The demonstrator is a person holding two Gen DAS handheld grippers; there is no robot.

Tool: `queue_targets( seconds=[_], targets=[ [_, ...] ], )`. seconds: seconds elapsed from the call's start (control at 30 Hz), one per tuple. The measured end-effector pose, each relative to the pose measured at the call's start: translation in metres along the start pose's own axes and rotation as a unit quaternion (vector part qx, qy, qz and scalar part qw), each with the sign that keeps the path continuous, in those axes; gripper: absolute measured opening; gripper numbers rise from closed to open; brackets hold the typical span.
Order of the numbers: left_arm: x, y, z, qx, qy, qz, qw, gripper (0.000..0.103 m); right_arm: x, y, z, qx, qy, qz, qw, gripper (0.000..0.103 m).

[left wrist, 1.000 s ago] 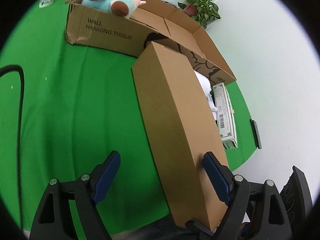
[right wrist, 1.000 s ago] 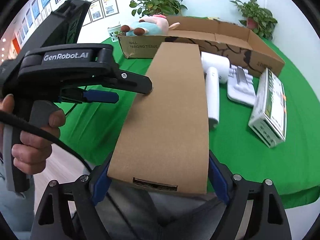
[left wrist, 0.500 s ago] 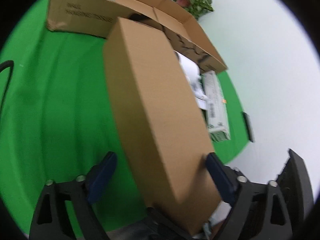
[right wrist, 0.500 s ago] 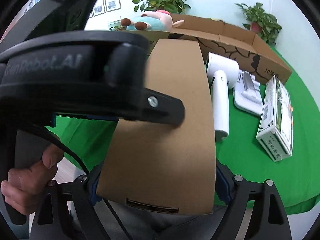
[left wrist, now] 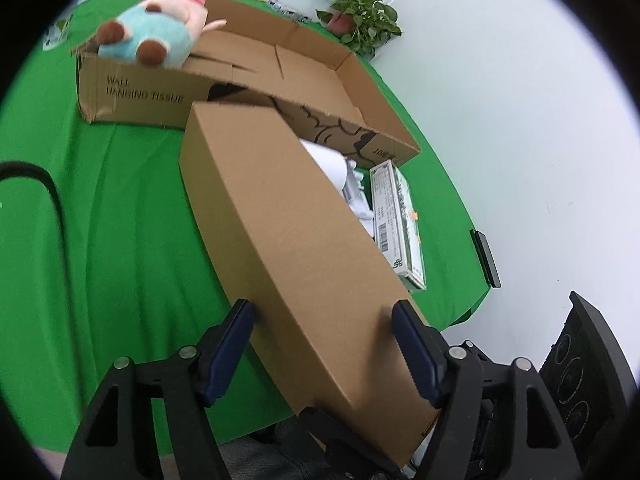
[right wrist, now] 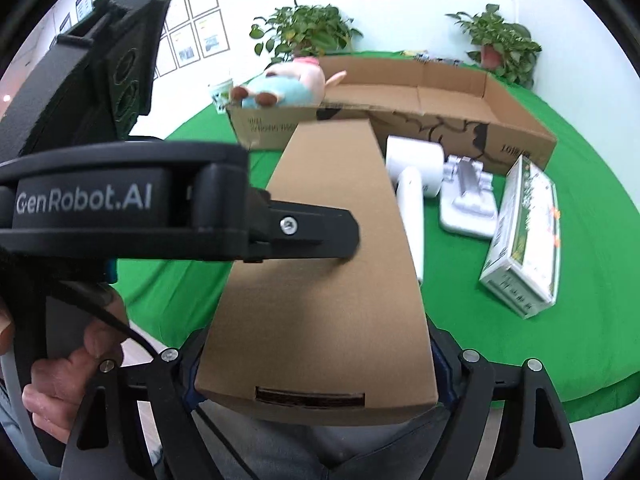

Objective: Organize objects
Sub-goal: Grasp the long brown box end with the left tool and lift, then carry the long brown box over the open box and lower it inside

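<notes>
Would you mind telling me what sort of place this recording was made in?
Probably an office or demo room set up for recording: a table under a green cloth, framed notices on the wall, and potted plants behind an open cardboard carton.

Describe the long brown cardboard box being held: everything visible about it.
The long brown box is plain, unprinted corrugated cardboard, closed, with a tuck slot on its near end. It lies lengthwise, pointing toward the open carton. The right gripper clamps its near end; the left gripper brackets its sides, pads apparently touching. Whether it rests on the green cloth is unclear.
</notes>
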State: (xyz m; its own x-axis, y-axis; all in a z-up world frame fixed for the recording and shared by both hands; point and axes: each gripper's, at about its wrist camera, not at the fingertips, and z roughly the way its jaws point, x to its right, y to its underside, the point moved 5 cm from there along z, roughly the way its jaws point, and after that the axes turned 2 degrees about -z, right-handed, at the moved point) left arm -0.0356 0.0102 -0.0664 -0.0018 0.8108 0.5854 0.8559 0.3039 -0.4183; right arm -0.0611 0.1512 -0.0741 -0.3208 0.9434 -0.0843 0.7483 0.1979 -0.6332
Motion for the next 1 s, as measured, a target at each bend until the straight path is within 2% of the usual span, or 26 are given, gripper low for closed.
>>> queue_targets(
  seconds=[0.2, 0.53, 0.73, 1.0],
  targets=[
    [0.019, -0.022, -0.025, 0.027, 0.003, 0.031, 0.9991, 0.07, 0.004, -0.02, -0.025, 0.034, 0.019, -0.001, 0.999, 0.08],
    [0.05, -0.037, -0.05, 0.069, -0.001, 0.079, 0.9945, 0.07, -0.004, -0.06, -0.064, 0.09, 0.035, -0.003, 0.995, 0.08],
    [0.066, -0.072, -0.073, 0.095, 0.005, 0.107, 0.9896, 0.07, -0.007, -0.092, -0.088, 0.125, 0.051, -0.005, 0.991, 0.08],
    [0.074, -0.123, -0.08, 0.109, 0.009, 0.127, 0.9858, 0.07, -0.01, -0.138, -0.098, 0.151, 0.065, -0.008, 0.986, 0.08]
  ],
)
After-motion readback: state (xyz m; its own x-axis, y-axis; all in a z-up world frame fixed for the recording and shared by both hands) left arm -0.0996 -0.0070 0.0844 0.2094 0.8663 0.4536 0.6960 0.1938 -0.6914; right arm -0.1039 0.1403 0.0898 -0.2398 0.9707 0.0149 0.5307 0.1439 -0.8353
